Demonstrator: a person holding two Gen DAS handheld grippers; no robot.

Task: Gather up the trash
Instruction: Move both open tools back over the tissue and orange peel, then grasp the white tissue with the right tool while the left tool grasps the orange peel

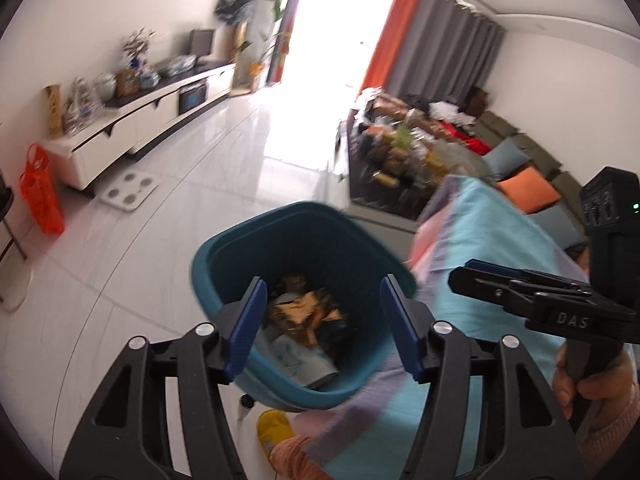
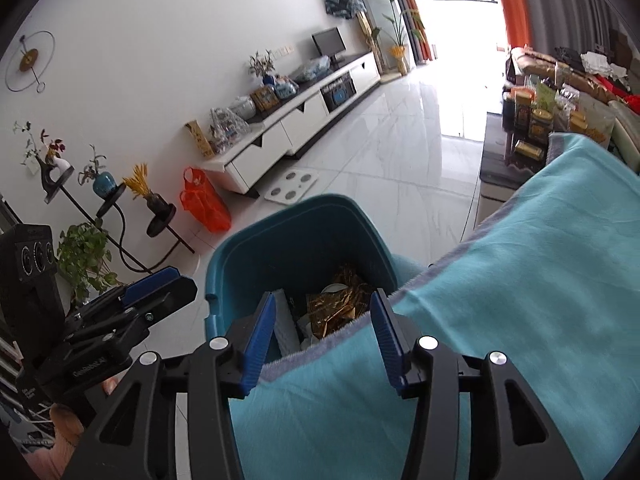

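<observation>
A teal trash bin point(image 1: 224, 252) stands on the floor beside the cloth-covered table; it also shows in the right wrist view point(image 2: 320, 216). Inside lie gold and brown wrappers point(image 1: 308, 312) point(image 2: 340, 308) and pale paper scraps point(image 1: 292, 356). My left gripper point(image 1: 324, 324) is open and empty, hovering over the bin's mouth. My right gripper point(image 2: 322, 336) is open and empty, above the bin's near rim and the cloth edge. Each gripper shows in the other's view, the right one point(image 1: 520, 292) and the left one point(image 2: 132, 296).
A light blue cloth point(image 2: 520, 280) covers the table by the bin. A white scale point(image 1: 128, 192) and an orange bag point(image 1: 40, 196) are on the white tiled floor. A TV cabinet point(image 2: 300, 120) lines the wall. A cluttered coffee table point(image 1: 400, 152) and a plant stand point(image 2: 100, 200) are nearby.
</observation>
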